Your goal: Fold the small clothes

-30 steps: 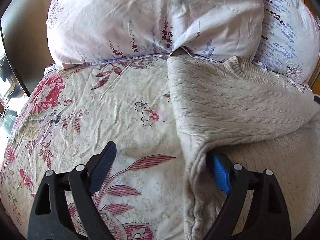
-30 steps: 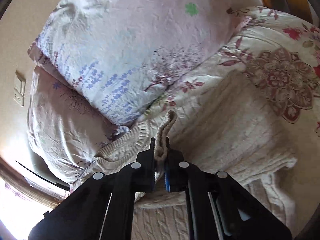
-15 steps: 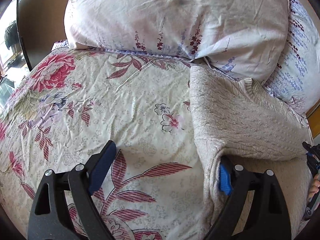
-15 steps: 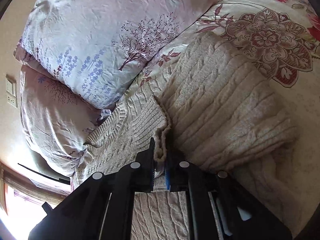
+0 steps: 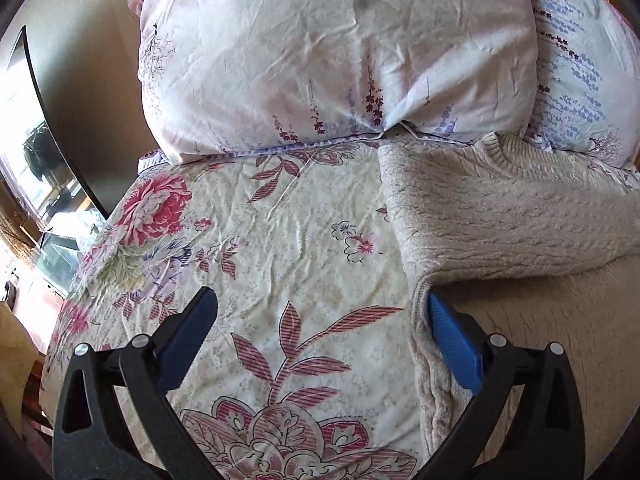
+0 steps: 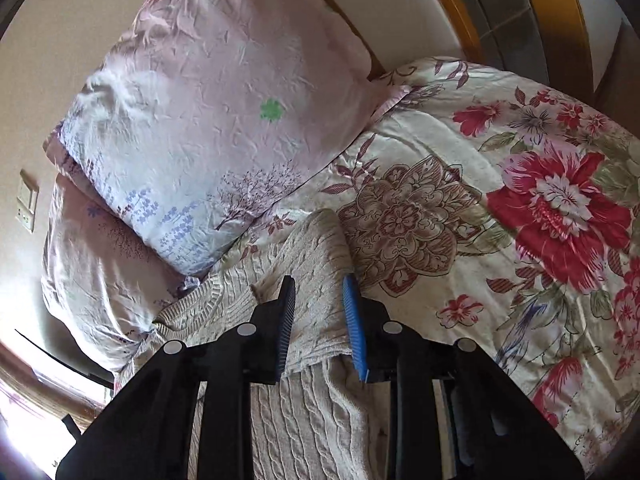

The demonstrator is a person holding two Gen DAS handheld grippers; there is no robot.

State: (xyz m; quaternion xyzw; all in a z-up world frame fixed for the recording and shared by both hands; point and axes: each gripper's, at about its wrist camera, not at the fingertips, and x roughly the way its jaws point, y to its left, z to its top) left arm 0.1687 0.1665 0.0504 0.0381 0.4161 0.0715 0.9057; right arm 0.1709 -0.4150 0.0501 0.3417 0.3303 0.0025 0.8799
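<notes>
My right gripper [image 6: 318, 316] has let go of the sweater [image 6: 312, 264], jaws now parted; the sleeve lies folded near the bed's head. Left gripper [image 5: 320, 332] gapes, holding nothing.

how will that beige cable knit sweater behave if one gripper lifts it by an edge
The beige cable-knit sweater is probably floppy: its folded layer sags over the floral bedspread. The thick knit suggests some weight, so a lifted edge would likely droop. The textured yarn should resist slipping in the jaws.
</notes>
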